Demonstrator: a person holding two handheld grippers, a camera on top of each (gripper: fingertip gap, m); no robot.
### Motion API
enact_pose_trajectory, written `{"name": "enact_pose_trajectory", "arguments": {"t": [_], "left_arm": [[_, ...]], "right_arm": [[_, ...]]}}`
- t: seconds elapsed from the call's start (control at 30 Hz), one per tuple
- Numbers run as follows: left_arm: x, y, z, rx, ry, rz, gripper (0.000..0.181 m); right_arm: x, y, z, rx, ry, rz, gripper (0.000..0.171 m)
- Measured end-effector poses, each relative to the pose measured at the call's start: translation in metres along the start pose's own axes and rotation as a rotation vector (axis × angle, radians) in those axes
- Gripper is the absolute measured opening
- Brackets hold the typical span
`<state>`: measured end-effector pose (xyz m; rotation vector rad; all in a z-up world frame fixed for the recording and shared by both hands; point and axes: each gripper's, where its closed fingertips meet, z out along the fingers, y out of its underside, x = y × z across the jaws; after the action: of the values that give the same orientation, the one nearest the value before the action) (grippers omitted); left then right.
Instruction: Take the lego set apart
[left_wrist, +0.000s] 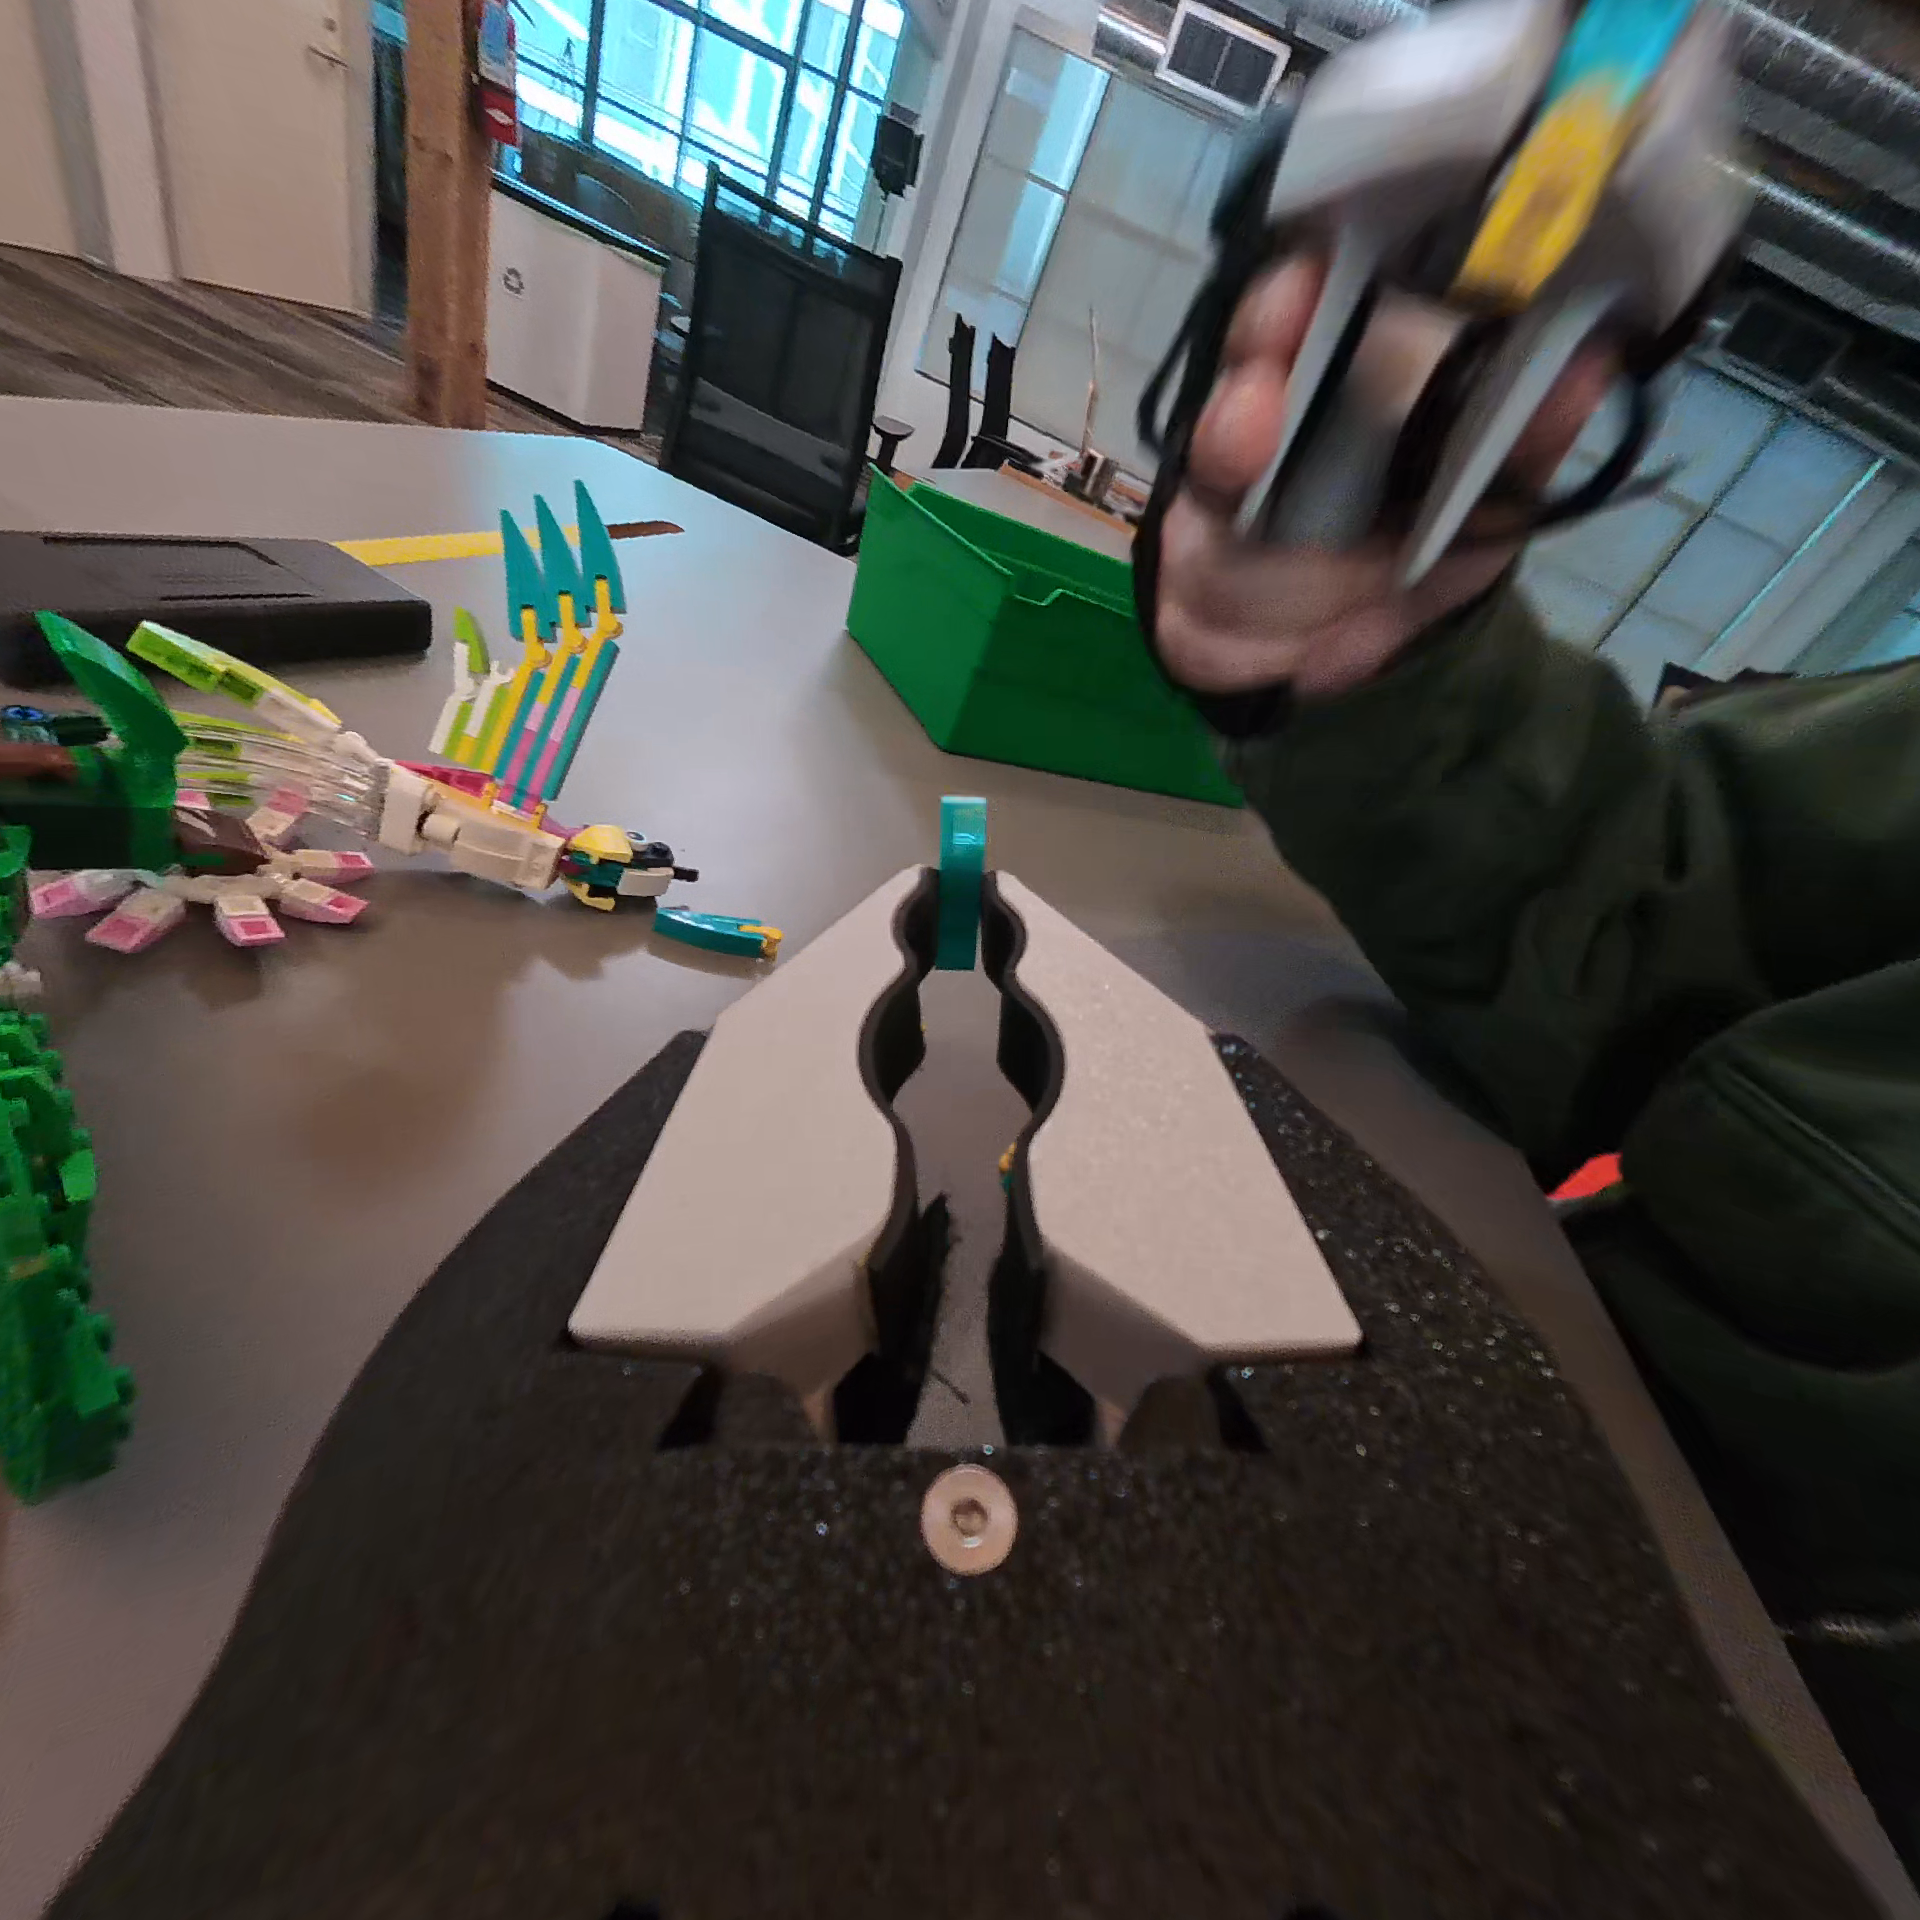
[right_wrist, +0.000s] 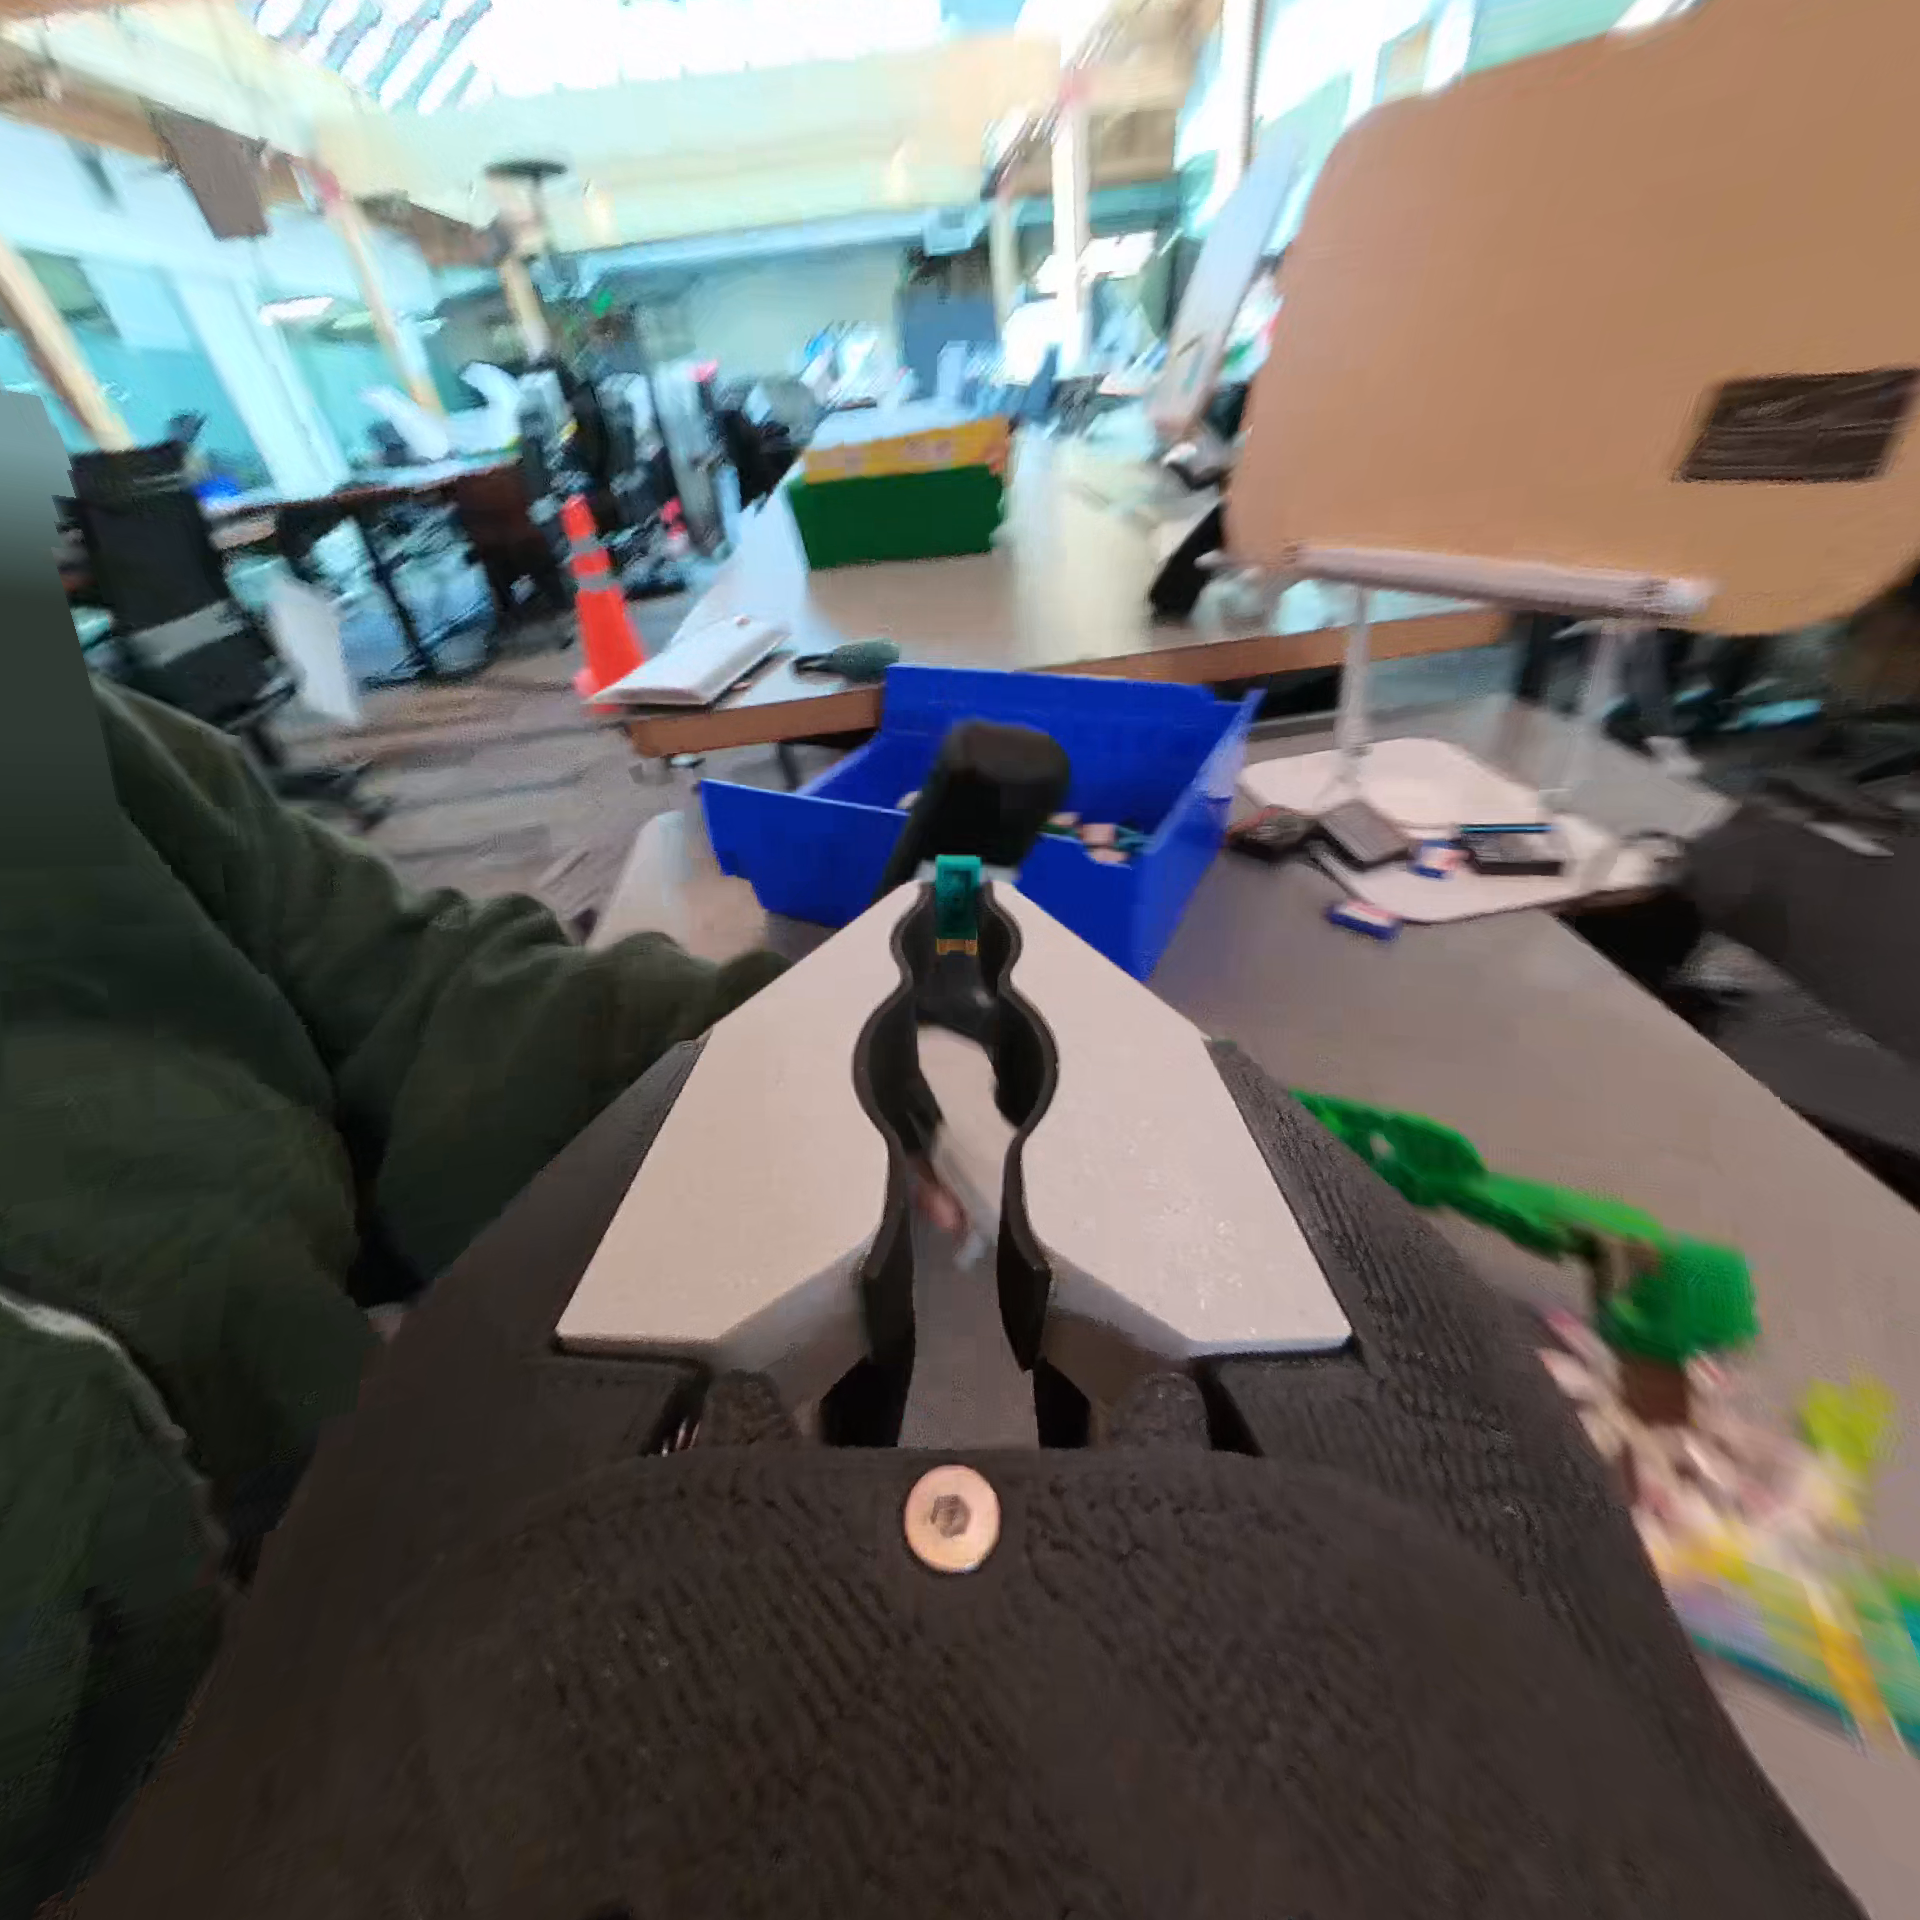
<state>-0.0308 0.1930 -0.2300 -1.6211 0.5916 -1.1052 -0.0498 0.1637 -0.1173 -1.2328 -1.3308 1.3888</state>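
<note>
The left hand-held gripper (left_wrist: 958, 914) is clenched on a teal piece (left_wrist: 960, 883) above the tabletop (left_wrist: 727, 665). The right hand-held gripper (right_wrist: 958, 914) grips a small teal-and-yellow piece (right_wrist: 956, 902). The lego bird (left_wrist: 499, 821) lies left, a loose teal piece (left_wrist: 717, 928) just beside it, near a green bin (left_wrist: 997, 644).

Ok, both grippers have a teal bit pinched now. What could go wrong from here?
1. The left gripper holds its teal piece only at the fingertips; it might slip out.
2. The right gripper looks mid-swing and blurred, so its small teal piece could fly loose.
3. The bird model lies nearby and could be knocked.
</note>
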Motion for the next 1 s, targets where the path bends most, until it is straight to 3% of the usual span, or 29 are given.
{"name": "enact_pose_trajectory", "arguments": {"t": [0.1, 0.2, 0.43, 0.57, 0.67, 0.77, 0.87, 1.0], "left_arm": [[-0.003, 0.002, -0.001, -0.02, -0.024, -0.004, 0.006], [-0.011, 0.018, -0.003, -0.145, -0.064, -0.033, 0.006], [-0.013, 0.029, -0.008, -0.216, -0.027, -0.066, 0.006], [-0.011, 0.033, -0.007, -0.249, -0.024, -0.061, 0.006], [0.026, -0.005, -0.018, -0.157, 0.084, -0.044, 0.006], [0.078, -0.08, -0.065, 0.151, 0.184, -0.049, 0.006], [0.083, -0.119, -0.126, 0.319, 0.118, -0.08, 0.006], [0.068, -0.14, -0.184, 0.367, -0.051, -0.056, 0.006]], "right_arm": [[-0.013, -0.039, 0.063, -0.098, -0.189, 0.106, 0.005], [-0.016, -0.052, 0.105, -0.165, -0.268, 0.157, 0.006], [-0.007, -0.029, 0.115, -0.279, -0.192, 0.165, 0.006], [0.0, -0.038, 0.124, -0.32, -0.16, 0.136, 0.006], [-0.014, -0.061, 0.11, -0.257, -0.158, 0.083, 0.006], [-0.024, -0.079, 0.074, -0.193, -0.105, -0.002, 0.005], [-0.026, -0.086, 0.036, -0.125, -0.051, -0.016, 0.005], [-0.026, -0.073, 0.004, -0.056, -0.033, 0.052, 0.005]]}}
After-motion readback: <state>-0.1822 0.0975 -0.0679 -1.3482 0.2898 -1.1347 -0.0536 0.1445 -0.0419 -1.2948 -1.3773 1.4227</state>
